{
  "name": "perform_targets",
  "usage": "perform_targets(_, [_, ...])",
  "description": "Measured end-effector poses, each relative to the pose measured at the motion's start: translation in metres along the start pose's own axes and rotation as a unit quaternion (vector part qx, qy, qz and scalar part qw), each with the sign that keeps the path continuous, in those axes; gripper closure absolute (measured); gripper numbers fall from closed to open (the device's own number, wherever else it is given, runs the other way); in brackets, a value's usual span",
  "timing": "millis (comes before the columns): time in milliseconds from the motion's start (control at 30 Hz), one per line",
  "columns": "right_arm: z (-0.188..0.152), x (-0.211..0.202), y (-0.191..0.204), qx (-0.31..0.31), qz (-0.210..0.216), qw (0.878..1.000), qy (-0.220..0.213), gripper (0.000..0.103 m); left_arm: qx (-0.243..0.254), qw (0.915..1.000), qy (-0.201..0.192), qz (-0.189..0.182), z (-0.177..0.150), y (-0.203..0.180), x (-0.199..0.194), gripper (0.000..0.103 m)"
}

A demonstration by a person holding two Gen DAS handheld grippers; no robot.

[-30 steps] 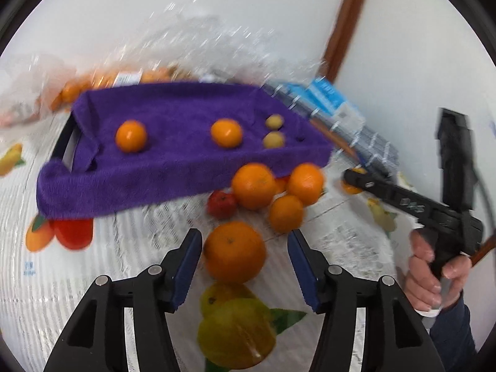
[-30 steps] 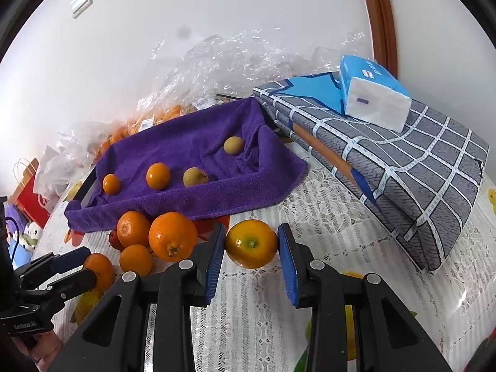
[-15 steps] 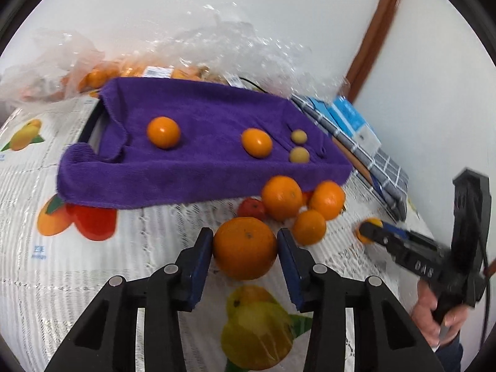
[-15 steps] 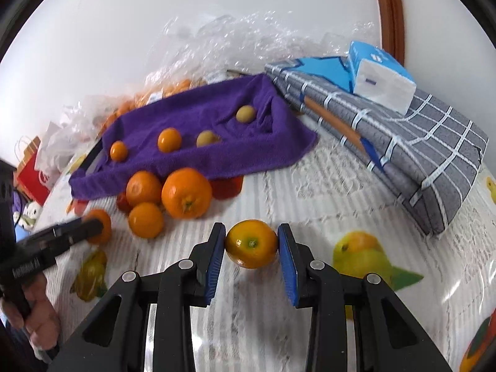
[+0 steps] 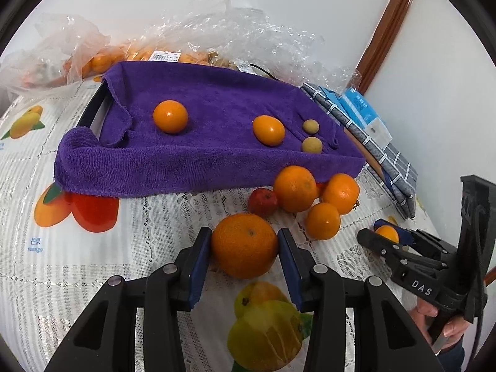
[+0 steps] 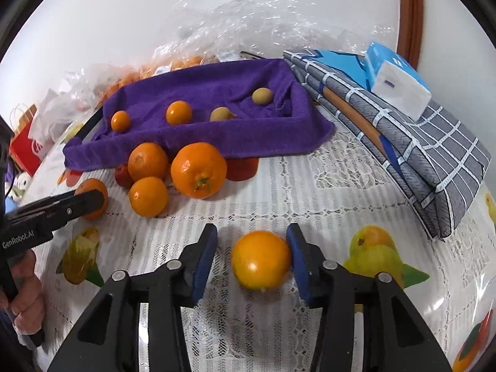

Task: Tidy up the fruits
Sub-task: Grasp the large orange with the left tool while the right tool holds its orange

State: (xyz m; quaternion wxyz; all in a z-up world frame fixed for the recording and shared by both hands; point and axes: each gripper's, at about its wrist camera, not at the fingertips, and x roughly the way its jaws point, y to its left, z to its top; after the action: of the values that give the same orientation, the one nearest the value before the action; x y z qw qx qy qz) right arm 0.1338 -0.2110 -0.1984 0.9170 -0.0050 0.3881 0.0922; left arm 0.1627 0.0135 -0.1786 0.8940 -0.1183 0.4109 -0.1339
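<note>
While clamped on both sides of a large orange [image 5: 245, 245], left gripper [image 5: 245, 259] holds it against the lace tablecloth [image 5: 93, 279], both blue pads touching the peel. Right gripper [image 6: 251, 260] opening: right pad touching a smaller orange [image 6: 261, 259], left pad standing clear of it, fruit lying on the cloth between the 2 fingers, near the front edge. Just beyond the large orange, 3 more oranges [image 5: 296, 188] and 1 small red fruit [image 5: 263, 201] clustered at the near edge of a purple towel [image 5: 201, 155]. On the towel, draped over a dark tray toward the far edge: 2 small oranges [image 5: 170, 116] and 2 small tan fruits [image 5: 311, 145]. Behind it, crumpled clear bags [image 5: 241, 21] with more oranges. At the right edge, a folded grey checked cloth [image 6: 412, 142] carrying a blue tissue pack [image 6: 396, 80].
</note>
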Motion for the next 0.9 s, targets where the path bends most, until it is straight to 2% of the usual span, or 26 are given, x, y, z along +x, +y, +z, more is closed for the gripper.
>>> perform_targets(133, [0.0, -0.001, 0.002, -0.004, -0.003, 1.0, 0.001, 0.053, -0.011, 0.9998, -0.002, -0.014, 0.0, 0.005, -0.001, 0.062])
perform_targets(300, [-0.001, -0.003, -0.003, 0.007, 0.016, 1.0, -0.002, 0.052, -0.012, 0.9998, -0.007, -0.017, 0.0, 0.005, -0.002, 0.063])
perform_targets(400, [-0.001, -0.005, -0.01, 0.02, 0.032, 0.999, -0.005, 0.061, -0.006, 0.9993, -0.032, -0.021, 0.0, 0.005, -0.011, 0.063])
perform_targets(433, [-0.002, -0.006, -0.014, 0.029, 0.04, 0.999, -0.005, 0.069, -0.005, 0.9989, -0.04, -0.023, 0.0, 0.005, -0.014, 0.063])
perform_targets(567, [-0.003, -0.007, -0.022, 0.046, 0.061, 0.997, -0.004, 0.069, -0.011, 0.9976, -0.063, -0.026, 0.002, 0.009, -0.021, 0.063])
perform_targets(700, [-0.007, -0.009, -0.016, 0.035, 0.051, 0.998, -0.004, 0.068, -0.019, 0.9981, -0.054, -0.023, 0.004, 0.012, -0.017, 0.063])
perform_targets(900, [-0.015, -0.015, -0.006, 0.017, 0.023, 1.0, -0.004, 0.068, -0.016, 0.9978, -0.061, -0.021, 0.003, 0.011, -0.017, 0.063])
